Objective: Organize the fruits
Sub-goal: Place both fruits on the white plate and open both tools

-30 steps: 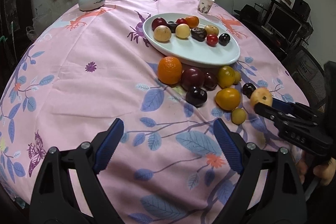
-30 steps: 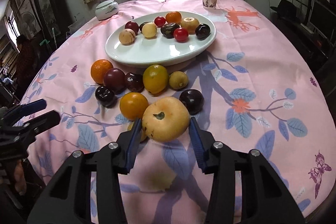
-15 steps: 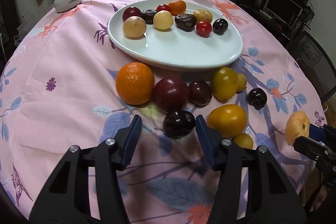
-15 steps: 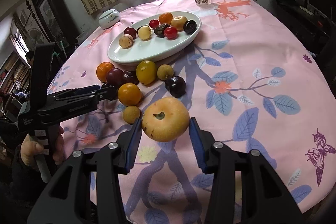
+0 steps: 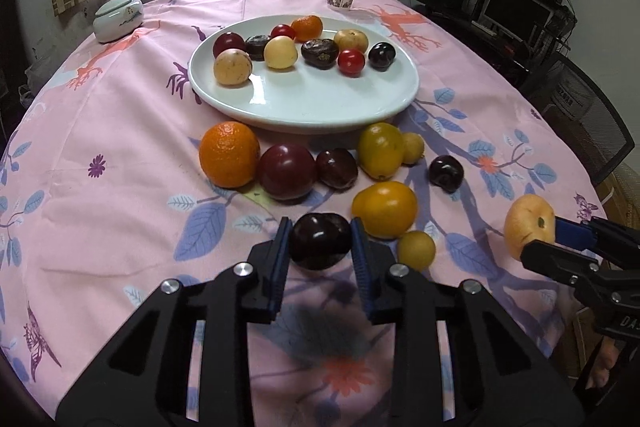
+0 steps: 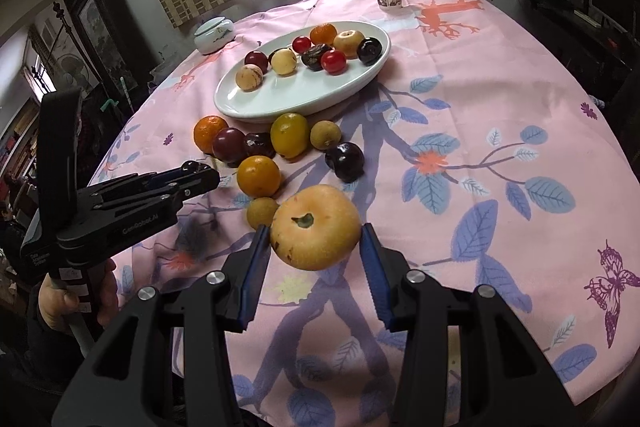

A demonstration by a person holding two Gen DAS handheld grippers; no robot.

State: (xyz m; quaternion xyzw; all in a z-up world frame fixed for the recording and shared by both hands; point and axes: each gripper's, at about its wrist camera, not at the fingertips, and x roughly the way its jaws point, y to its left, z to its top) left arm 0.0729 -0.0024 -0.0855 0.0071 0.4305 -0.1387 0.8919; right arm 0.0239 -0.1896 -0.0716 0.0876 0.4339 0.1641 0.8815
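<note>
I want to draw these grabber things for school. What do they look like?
Both are black plastic tools, each with two long fingers lined with ridged blue pads and silver round bolts at the joints. From the side, the left gripper has small white lettering on its body, a pale labelled handle and a tall black block on top. The right gripper looks the same. No cables or sleeves show clearly.

— Where does the left gripper (image 5: pixel 320 241) stand?
— Tilted downward, its jaws having just closed in; both blue pads press the sides of a dark plum (image 5: pixel 320 241).
— And the right gripper (image 6: pixel 314 241)?
— Angled down too, pads clamped on a pale yellow apple (image 6: pixel 316 227). A hand (image 6: pixel 60 301) grips the left tool's handle below.
</note>
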